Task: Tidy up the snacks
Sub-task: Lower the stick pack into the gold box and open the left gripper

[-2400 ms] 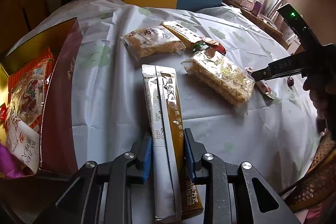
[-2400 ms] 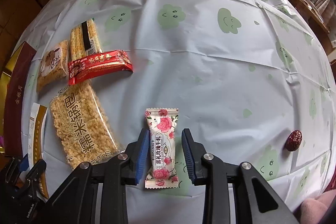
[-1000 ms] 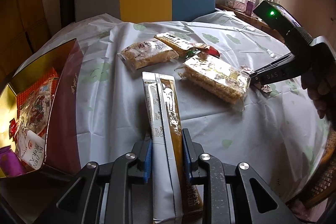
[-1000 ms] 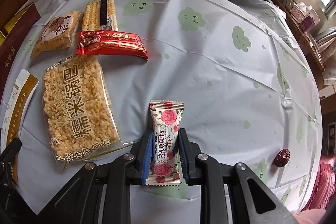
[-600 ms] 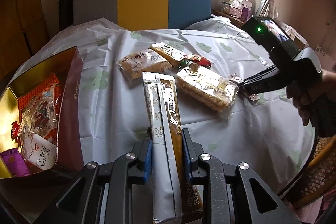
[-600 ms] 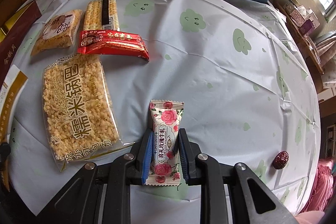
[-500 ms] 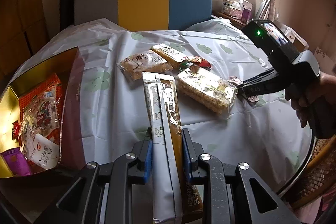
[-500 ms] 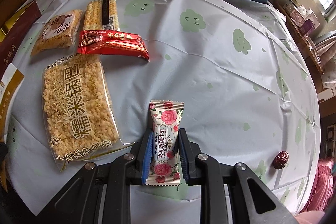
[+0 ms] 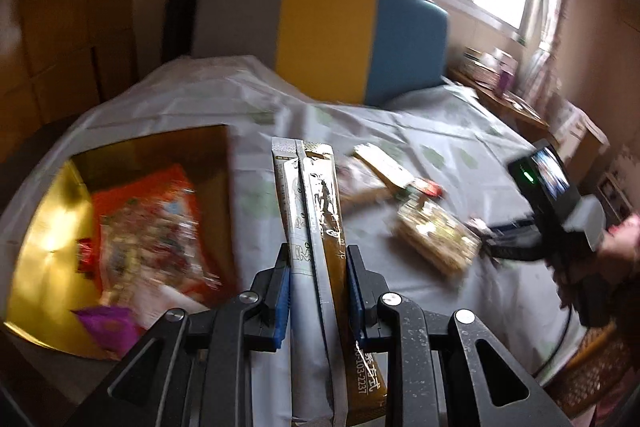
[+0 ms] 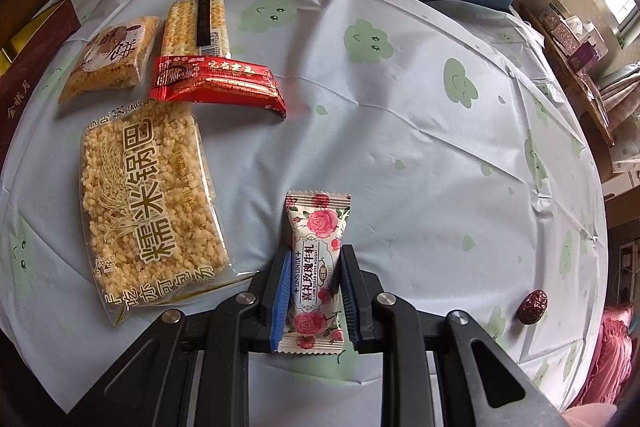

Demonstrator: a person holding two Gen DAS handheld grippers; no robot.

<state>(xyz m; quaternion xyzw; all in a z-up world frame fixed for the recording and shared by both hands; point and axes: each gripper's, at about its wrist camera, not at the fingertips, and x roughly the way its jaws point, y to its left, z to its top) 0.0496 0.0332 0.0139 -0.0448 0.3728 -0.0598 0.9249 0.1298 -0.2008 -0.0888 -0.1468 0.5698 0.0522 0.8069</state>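
My left gripper [image 9: 316, 259] is shut on a long white-and-gold stick packet [image 9: 316, 235], held up above the table beside the gold snack box [image 9: 52, 227], which holds an orange bag [image 9: 148, 227] and other wrappers. My right gripper [image 10: 314, 261] is shut on a rose-printed nougat candy [image 10: 316, 263] that rests on the tablecloth. In the left wrist view the right gripper [image 9: 492, 235] shows at the right, in a person's hand [image 9: 620, 239]. A puffed-rice pack [image 10: 148, 199], a red bar [image 10: 216, 83], a cracker pack [image 10: 198, 25] and a small biscuit pack [image 10: 110, 59] lie to the left.
A dark red date [image 10: 532, 301] lies near the right table edge. The box's maroon lid [image 10: 24, 79] stands at the far left. A grey, yellow and blue chair back [image 9: 324, 31] is behind the round table [image 10: 400, 131]. A wicker chair [image 9: 592, 379] is at lower right.
The left gripper has risen and swung left with the stick packet, so the gold box now lies more fully in its view. The right gripper and candy have not moved.
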